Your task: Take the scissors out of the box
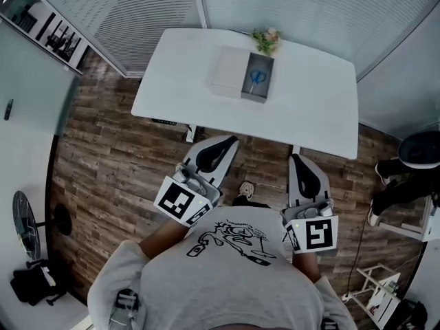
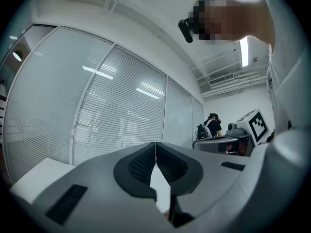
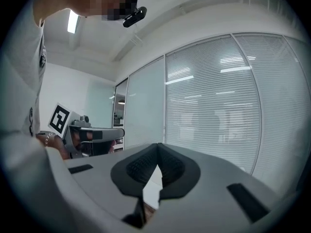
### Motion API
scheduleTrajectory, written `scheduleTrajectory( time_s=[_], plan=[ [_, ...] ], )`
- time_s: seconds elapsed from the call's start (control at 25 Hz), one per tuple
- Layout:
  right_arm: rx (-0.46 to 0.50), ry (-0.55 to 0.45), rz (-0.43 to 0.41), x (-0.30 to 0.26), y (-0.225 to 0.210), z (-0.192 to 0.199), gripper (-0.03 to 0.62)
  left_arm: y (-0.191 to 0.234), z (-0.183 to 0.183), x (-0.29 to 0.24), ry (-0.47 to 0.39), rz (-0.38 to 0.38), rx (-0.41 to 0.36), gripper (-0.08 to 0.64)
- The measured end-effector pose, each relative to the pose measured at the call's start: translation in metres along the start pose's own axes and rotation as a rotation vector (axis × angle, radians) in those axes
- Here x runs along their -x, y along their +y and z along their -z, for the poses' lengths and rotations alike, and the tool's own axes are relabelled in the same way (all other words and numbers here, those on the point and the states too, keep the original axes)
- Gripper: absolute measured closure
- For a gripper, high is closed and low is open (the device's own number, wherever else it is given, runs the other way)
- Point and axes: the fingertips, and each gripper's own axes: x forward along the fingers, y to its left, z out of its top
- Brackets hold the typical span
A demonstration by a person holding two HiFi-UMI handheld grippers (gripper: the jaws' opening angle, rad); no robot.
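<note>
On white table (image 1: 309,108) — box (image 1: 255,94), scissors (image 1: 258,76); wood floor (image 1: 117,163).

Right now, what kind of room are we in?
Probably an office or meeting room: glass partition walls with slatted blinds, a plain white table on wood-plank flooring, and a strip ceiling light.

Scissors (image 1: 258,78) in box (image 1: 253,97) on table (image 1: 313,112)

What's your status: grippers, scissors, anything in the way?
Left gripper, right gripper: jaws shut, empty, short of white table. Blue-handled scissors inside open grey box. Nothing blocking.
</note>
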Motion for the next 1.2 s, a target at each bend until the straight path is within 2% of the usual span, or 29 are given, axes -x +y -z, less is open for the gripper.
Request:
scheduleTrajectory(
  time_s=[0.68, 1.2],
  plan=[
    [-0.001, 0.013, -0.047, -0.011, -0.068, 0.006, 0.586, -0.010, 0.006, -0.072, 0.003, -0.028, -0.009, 0.538],
    [-0.007, 0.013, -0.070, -0.054, -0.085, 0.007, 0.586, 0.025, 0.010, -0.094, -0.001, -0.059, -0.002, 0.539]
  ],
)
